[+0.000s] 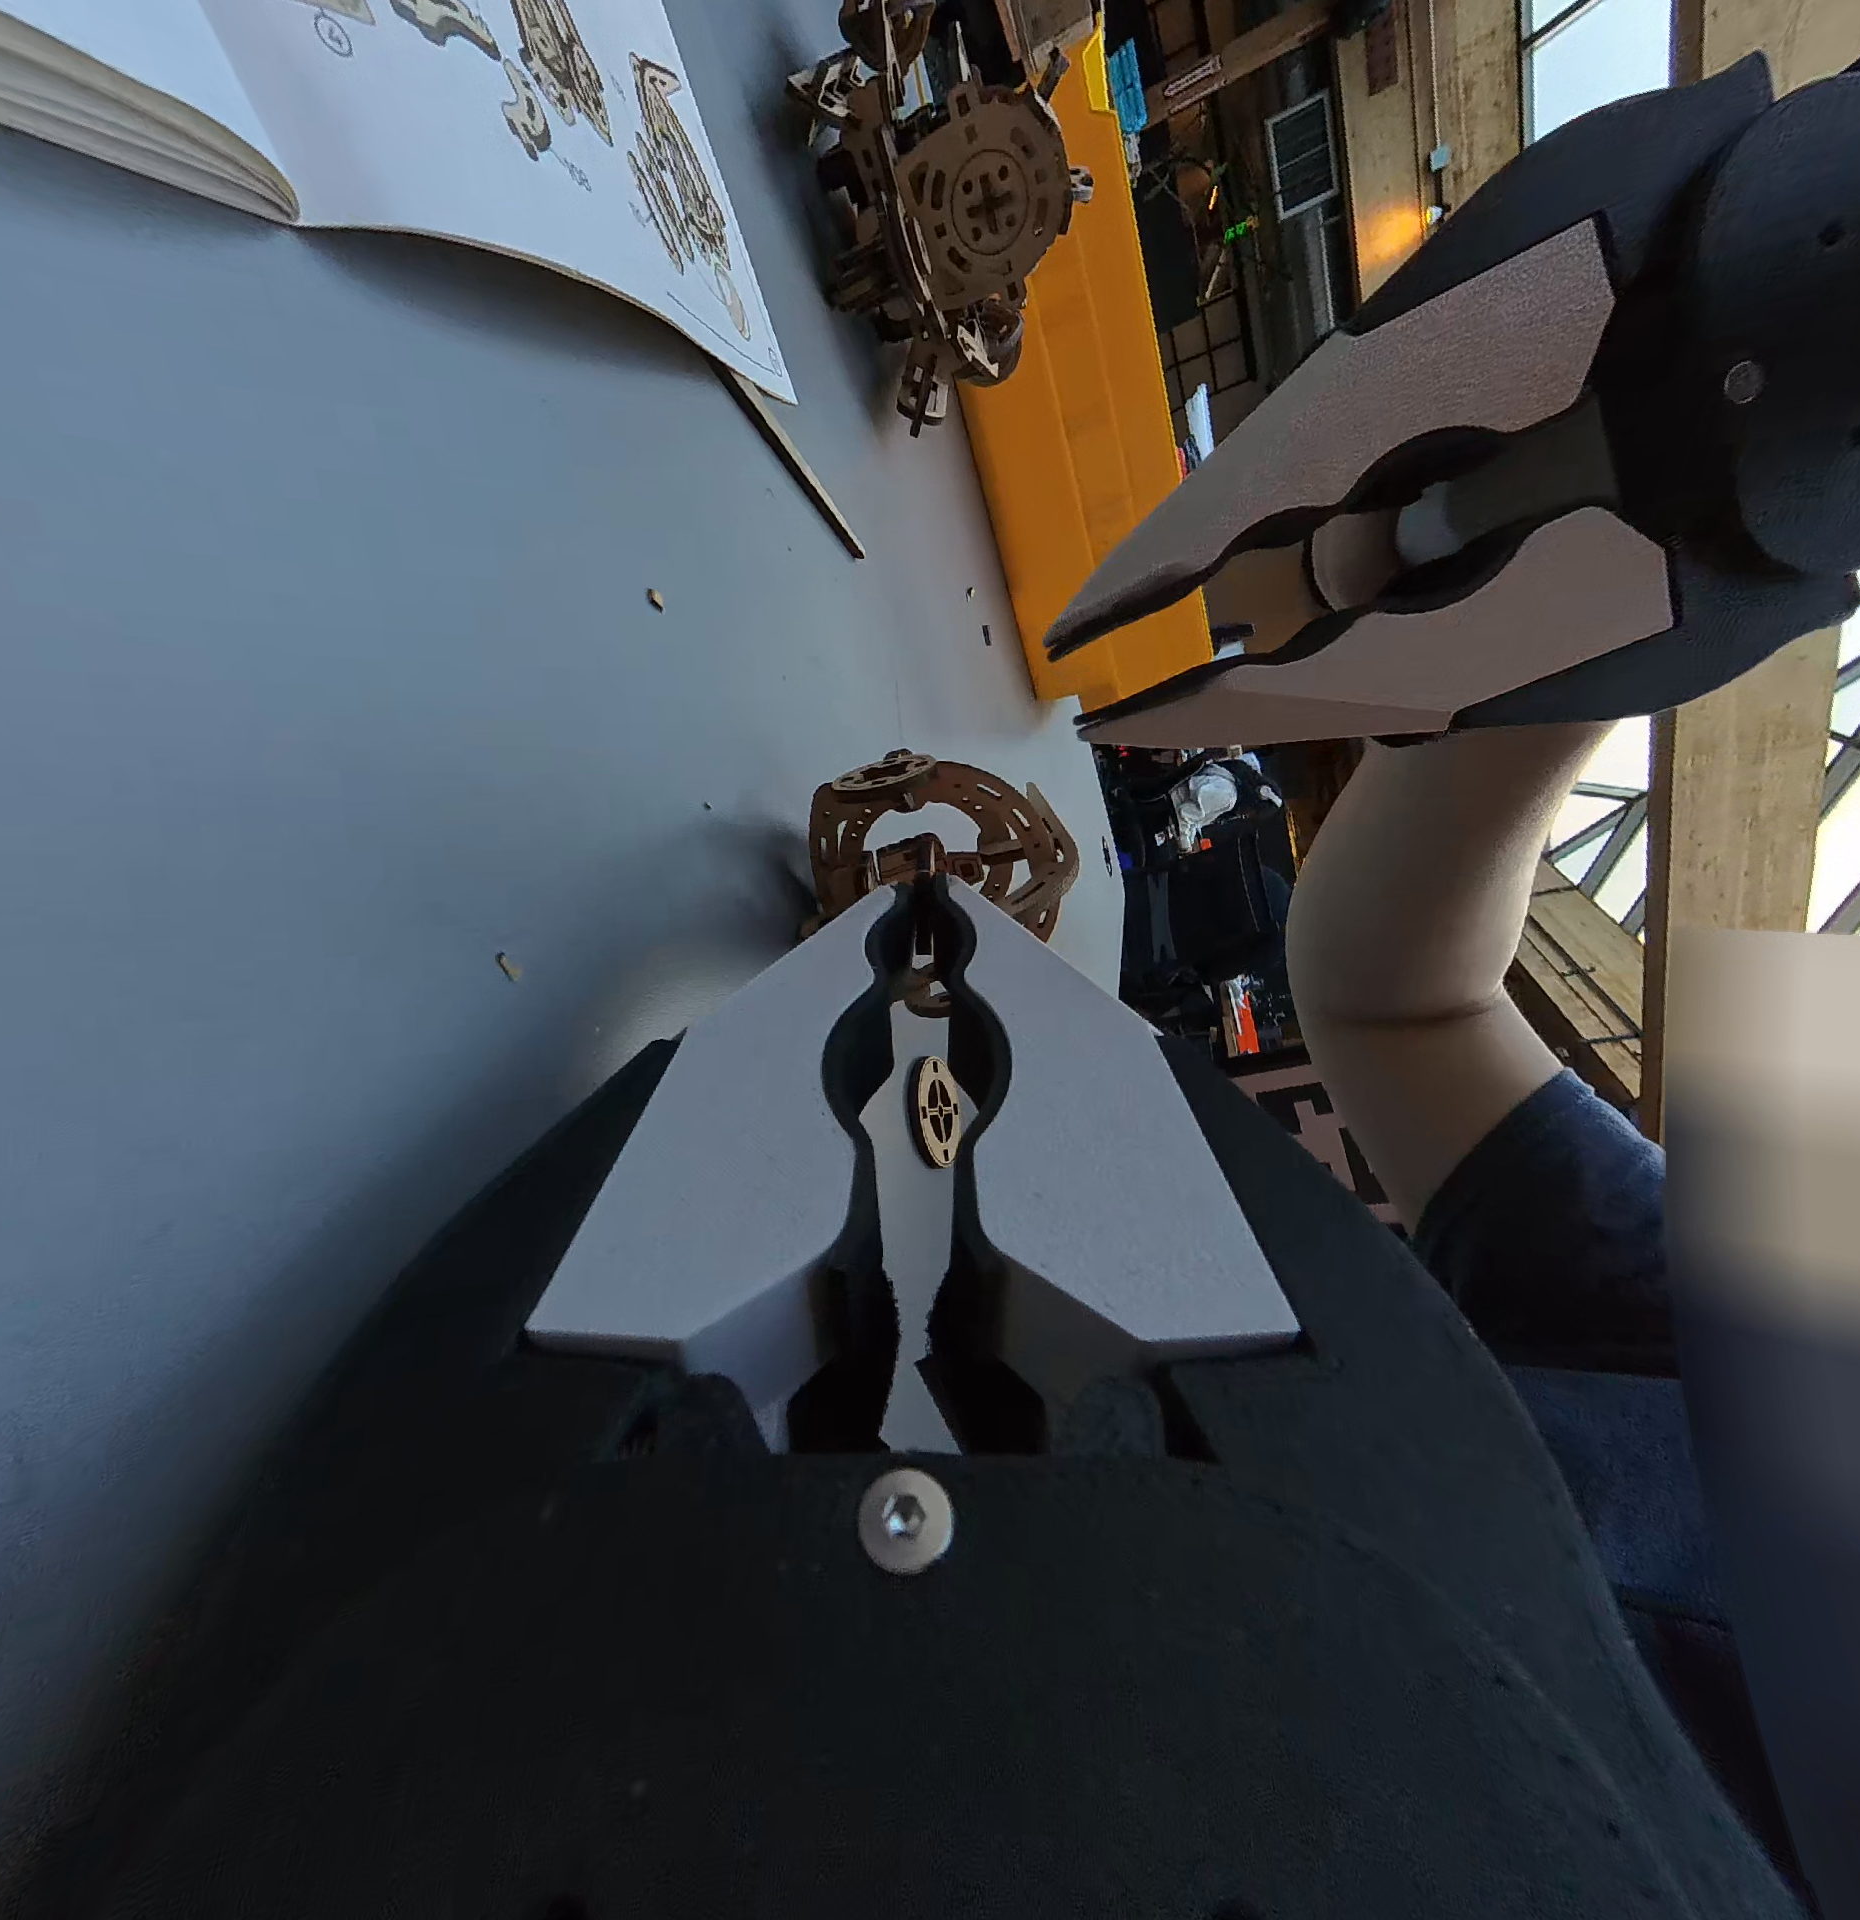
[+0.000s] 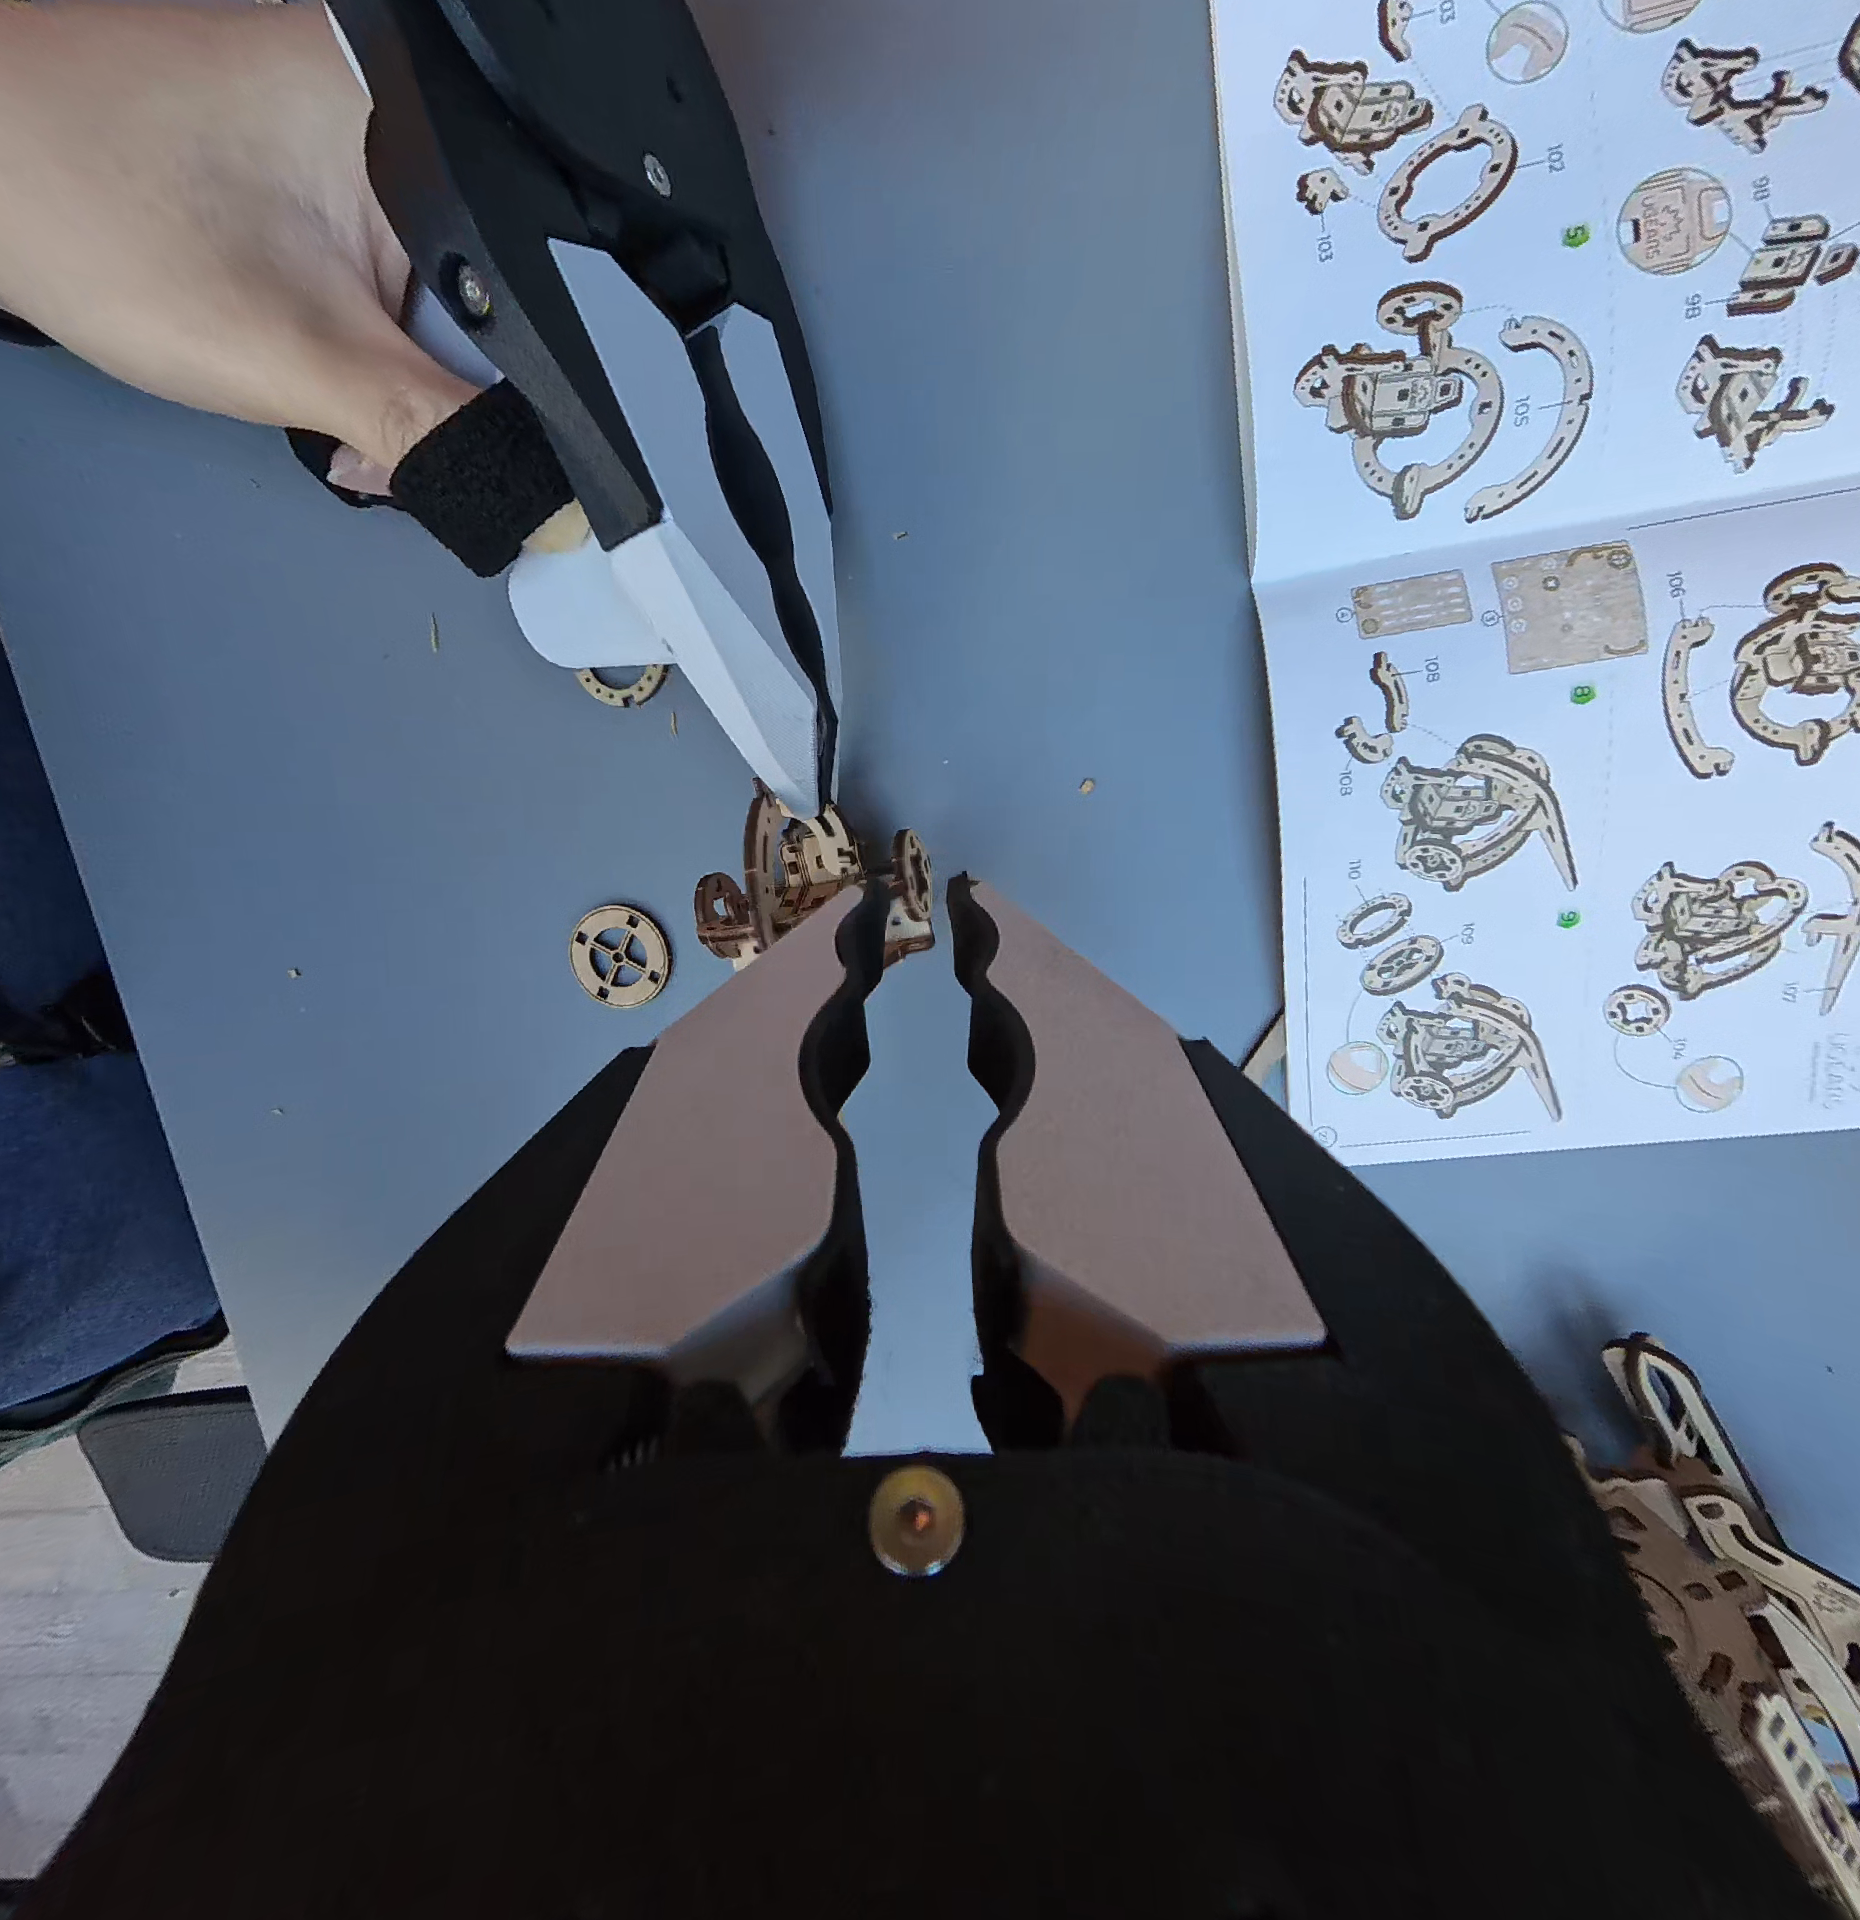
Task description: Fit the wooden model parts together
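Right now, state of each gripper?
Left gripper: shut on the small wooden model.
Right gripper: open, holding nothing, fingers right next to the model.

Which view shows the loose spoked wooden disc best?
The right wrist view: the disc lies flat on the grey table, fully visible, left of the right tongs. The left wrist view shows it only edge-on, glimpsed between the fingers of the left tongs.

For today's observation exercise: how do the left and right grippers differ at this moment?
The left gripper has pale grey fingers, shut on the small wooden assembly; the right gripper has brownish fingers, open and holding nothing. Both have black wavy pads and point at the assembly.
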Tool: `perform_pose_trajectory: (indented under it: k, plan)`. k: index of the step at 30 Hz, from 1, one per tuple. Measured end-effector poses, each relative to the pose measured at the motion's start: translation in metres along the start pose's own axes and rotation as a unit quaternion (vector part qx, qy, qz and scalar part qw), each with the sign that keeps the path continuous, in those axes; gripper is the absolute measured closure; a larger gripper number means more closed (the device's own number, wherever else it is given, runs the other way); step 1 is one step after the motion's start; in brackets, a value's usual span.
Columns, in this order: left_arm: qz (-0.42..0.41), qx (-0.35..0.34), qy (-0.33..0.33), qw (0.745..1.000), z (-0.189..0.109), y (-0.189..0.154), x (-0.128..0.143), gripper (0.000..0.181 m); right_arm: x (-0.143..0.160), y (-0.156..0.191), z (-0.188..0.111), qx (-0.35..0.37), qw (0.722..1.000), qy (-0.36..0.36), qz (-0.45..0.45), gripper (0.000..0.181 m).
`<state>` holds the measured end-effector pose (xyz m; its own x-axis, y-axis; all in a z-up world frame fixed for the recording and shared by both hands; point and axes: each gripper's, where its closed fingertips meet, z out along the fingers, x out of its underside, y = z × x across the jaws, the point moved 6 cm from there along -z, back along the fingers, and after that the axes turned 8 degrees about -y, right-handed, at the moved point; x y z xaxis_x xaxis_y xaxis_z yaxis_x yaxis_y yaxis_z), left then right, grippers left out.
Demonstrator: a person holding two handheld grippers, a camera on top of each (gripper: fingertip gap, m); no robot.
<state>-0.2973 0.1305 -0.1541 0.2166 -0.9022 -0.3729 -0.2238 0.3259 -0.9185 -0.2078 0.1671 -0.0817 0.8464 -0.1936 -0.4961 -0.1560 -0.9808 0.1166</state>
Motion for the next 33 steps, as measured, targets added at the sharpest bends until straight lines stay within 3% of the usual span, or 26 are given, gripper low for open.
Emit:
perform_pose_trajectory:
  k: [8, 17, 25, 33]
  plan:
    - [-0.002, 0.002, -0.002, 1.000, -0.001, 0.000, -0.001, 0.181, 0.008, 0.002, 0.005, -0.027, 0.999, -0.003, -0.033, 0.167]
    - [-0.007, 0.000, -0.002, 1.000, 0.001, 0.003, -0.004, 0.181, 0.005, -0.001, 0.019, -0.050, 0.999, 0.014, -0.013, 0.167]
    - [-0.008, -0.004, -0.002, 1.000, 0.002, 0.004, -0.005, 0.181, 0.009, -0.002, 0.024, -0.113, 0.993, 0.028, 0.020, 0.156]
    - [-0.016, 0.000, -0.004, 1.000, 0.001, 0.005, -0.005, 0.180, 0.007, -0.002, 0.026, -0.170, 0.985, -0.014, 0.040, 0.152]
